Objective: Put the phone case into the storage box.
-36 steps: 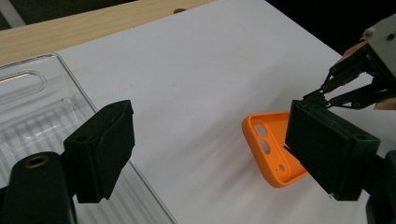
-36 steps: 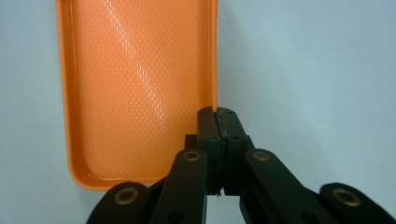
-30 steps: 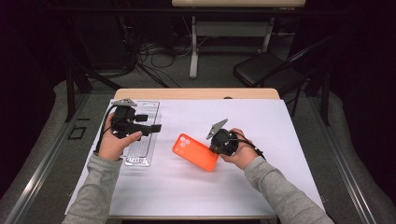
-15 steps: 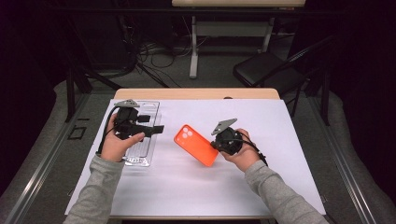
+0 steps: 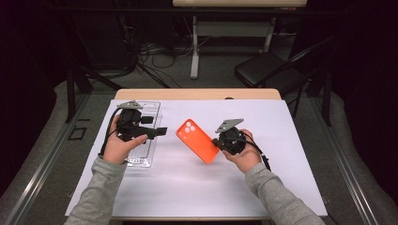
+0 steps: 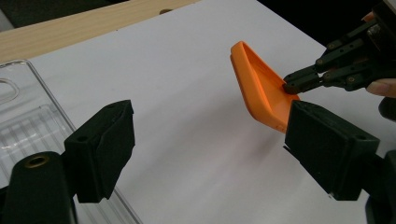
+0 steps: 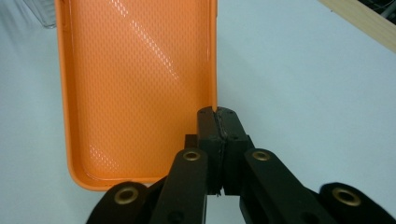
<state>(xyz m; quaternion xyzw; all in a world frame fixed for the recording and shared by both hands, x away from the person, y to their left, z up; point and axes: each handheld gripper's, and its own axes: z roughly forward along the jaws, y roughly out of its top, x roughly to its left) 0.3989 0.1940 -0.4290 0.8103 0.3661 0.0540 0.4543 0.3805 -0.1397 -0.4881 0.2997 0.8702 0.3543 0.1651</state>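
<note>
An orange phone case (image 5: 197,139) hangs tilted just above the white sheet at mid-table, its camera cut-out toward the far left. My right gripper (image 5: 217,144) is shut on the case's side wall near one end; in the right gripper view the jaws (image 7: 218,123) pinch the thin rim and the case's hollow inside (image 7: 135,84) faces the camera. My left gripper (image 5: 155,125) stands open over a clear plastic tray (image 5: 141,157) at the left, pointing toward the case. The left gripper view has its wide-apart jaws (image 6: 212,149) empty, with the case (image 6: 261,88) and the right gripper (image 6: 292,86) beyond.
A white sheet (image 5: 281,131) covers most of the wooden table (image 5: 197,93). The clear tray (image 6: 28,116) lies along the sheet's left edge. Past the far edge stand a black chair (image 5: 267,70) and floor cables (image 5: 155,56).
The right gripper has raised and tipped the orange case a little, moving it slightly away from the person. The left hand has stayed over the tray.
</note>
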